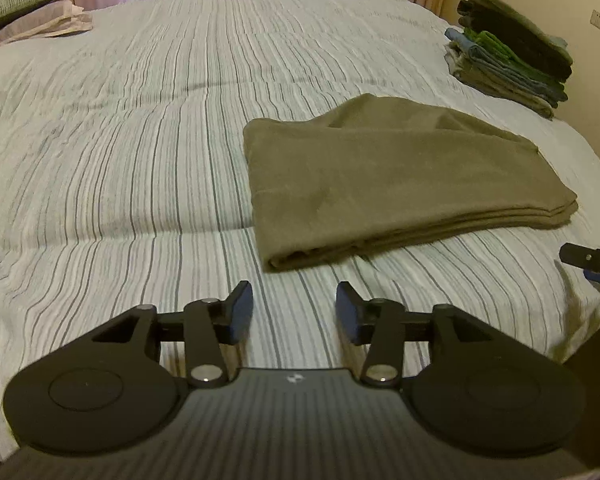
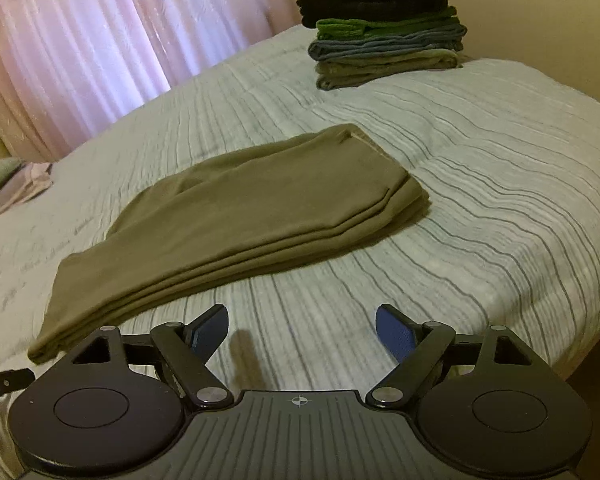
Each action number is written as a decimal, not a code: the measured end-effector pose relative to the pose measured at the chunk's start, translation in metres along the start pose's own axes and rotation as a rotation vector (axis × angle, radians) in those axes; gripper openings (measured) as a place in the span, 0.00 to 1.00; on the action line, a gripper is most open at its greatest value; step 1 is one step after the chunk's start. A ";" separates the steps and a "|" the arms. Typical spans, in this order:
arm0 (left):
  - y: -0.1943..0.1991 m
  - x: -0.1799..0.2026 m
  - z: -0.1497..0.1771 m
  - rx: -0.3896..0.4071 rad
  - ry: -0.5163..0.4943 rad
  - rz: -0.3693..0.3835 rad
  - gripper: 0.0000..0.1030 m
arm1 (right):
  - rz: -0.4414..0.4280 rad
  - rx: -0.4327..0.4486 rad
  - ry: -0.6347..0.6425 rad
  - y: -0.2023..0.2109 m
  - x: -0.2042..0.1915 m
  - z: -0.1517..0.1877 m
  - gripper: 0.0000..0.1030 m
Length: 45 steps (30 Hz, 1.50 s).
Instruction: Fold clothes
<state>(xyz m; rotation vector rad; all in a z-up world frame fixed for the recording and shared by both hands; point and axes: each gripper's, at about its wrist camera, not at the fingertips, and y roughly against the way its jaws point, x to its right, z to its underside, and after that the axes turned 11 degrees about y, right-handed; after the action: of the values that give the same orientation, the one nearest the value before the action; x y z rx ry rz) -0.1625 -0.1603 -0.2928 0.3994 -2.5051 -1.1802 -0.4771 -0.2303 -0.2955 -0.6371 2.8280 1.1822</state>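
- Your left gripper (image 1: 294, 310) hangs just above the bed, its blue-padded jaws parted wide with nothing between them; only the grey-and-white striped bedspread (image 1: 140, 160) shows through the gap.
- Your right gripper (image 2: 300, 334) is spread wider still, also holding nothing, and it casts a small shadow on the bedspread between its fingers.
- The folded olive-brown cloth garment (image 1: 400, 176) lies flat on the bed, ahead of both tools and touching neither. Several layered edges show along its near side in the right wrist view (image 2: 240, 220).
- It sits towards the right side of the bed, closer to the near edge than to the curtain end.
- A stack of folded clothes in olive, blue, green and black (image 2: 384, 28) stands at the far right corner of the bed, well apart from the brown garment.
- A green textured pillow on a pale lilac one (image 1: 16, 4) rests at the far left corner.
- Pink-white translucent curtains (image 2: 80, 48) hang behind the far edge of the bed.
- The tip of your right tool shows at the right border of the left wrist view (image 1: 592, 262), near the bed's right edge.
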 end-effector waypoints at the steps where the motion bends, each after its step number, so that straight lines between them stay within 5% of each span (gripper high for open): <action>1: 0.002 0.001 0.001 0.003 -0.003 -0.005 0.43 | 0.002 -0.002 0.004 0.001 -0.002 0.001 0.81; 35: 0.008 -0.004 0.006 0.013 -0.003 -0.044 0.50 | 0.034 -0.055 0.046 -0.001 -0.015 0.002 0.81; 39: 0.011 -0.005 0.005 0.030 0.003 -0.012 0.49 | 0.031 -0.037 -0.007 -0.001 -0.003 -0.002 0.81; 45: 0.015 -0.007 -0.004 0.078 0.025 0.036 0.41 | -0.052 0.048 -0.260 -0.006 0.040 -0.012 0.81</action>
<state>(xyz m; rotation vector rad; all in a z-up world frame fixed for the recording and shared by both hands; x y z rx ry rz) -0.1560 -0.1515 -0.2801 0.3847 -2.5325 -1.0600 -0.5097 -0.2572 -0.2973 -0.5091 2.5993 1.0964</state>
